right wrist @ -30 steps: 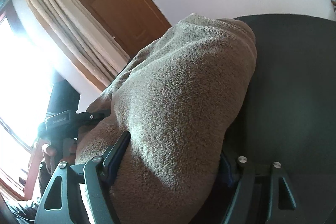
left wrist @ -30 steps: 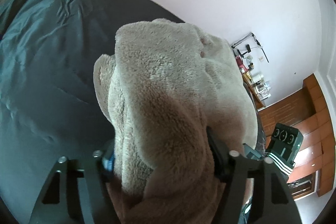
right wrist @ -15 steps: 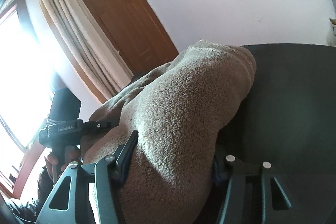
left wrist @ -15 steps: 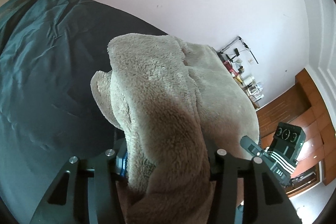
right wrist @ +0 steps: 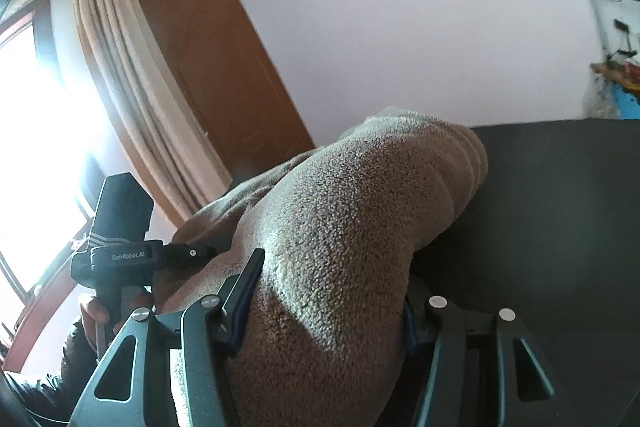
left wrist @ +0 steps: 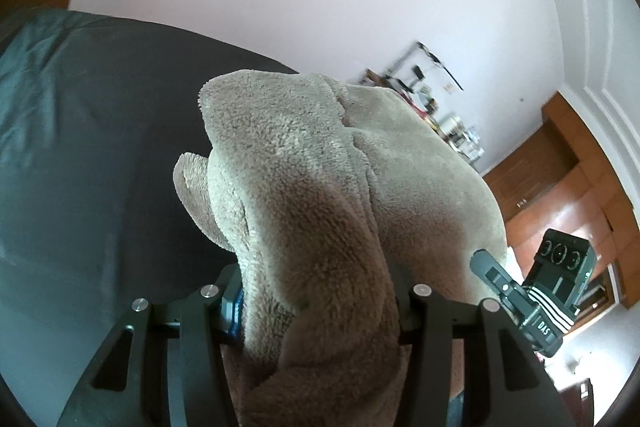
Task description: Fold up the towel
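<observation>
Towel [left wrist: 320,195] bunched between both grippers' clamped jaws.

The towel [left wrist: 320,211] sits bunched between the fingers of the left hand-held gripper [left wrist: 320,303] and runs ahead of it, over the bed [left wrist: 80,155]. The right hand-held gripper [right wrist: 328,303] clamps the towel too; a door [right wrist: 224,75] stands beyond, to its left.

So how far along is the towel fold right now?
Done: both tools have hold of the towel; the left tool and right tool are each clamped on bunched cloth. In hand: the towel is lifted above the dark bed cover. Left: no flat, finished fold shows yet; laying it down remains.
</observation>
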The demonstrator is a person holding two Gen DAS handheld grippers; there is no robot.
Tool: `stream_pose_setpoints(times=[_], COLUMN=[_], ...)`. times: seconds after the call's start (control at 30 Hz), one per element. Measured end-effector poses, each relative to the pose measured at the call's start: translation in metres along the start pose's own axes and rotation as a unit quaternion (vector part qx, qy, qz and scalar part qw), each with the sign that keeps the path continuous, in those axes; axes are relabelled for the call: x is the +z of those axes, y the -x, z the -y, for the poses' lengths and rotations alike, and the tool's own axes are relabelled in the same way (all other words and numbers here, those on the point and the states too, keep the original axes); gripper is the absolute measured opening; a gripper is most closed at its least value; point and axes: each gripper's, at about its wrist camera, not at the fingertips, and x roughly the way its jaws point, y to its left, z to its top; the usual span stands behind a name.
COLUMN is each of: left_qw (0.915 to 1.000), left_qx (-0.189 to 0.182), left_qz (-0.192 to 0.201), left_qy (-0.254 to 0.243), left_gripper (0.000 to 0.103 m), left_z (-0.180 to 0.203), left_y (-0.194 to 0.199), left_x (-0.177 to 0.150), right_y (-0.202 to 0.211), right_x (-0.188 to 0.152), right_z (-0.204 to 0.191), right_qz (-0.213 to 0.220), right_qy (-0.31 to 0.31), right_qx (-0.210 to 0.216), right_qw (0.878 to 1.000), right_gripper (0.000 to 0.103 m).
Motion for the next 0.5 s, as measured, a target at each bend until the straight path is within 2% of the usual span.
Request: stream_pose_setpoints(times=[0.27,0.5], left_qw=[0.9967,0.9852], left_qx=[-0.025,-0.052], left_qz=[-0.047,-0.110], left_qy=[-0.061,-0.120], left_gripper=[0.055,0.055], left_z=[0.091,0.179], left_y=[-0.061,-0.141], left_x=[0.007,0.006], right_y=[0.076,0.147], right_x=[-0.010,-0.016], right_z=[0.033,0.073], right_qz=[0.054,0.090], right_qy=[-0.007,0.002], right_qx=[-0.074,-0.179], right_qw=[0.996,0.980], right_gripper=[0.058,0.058])
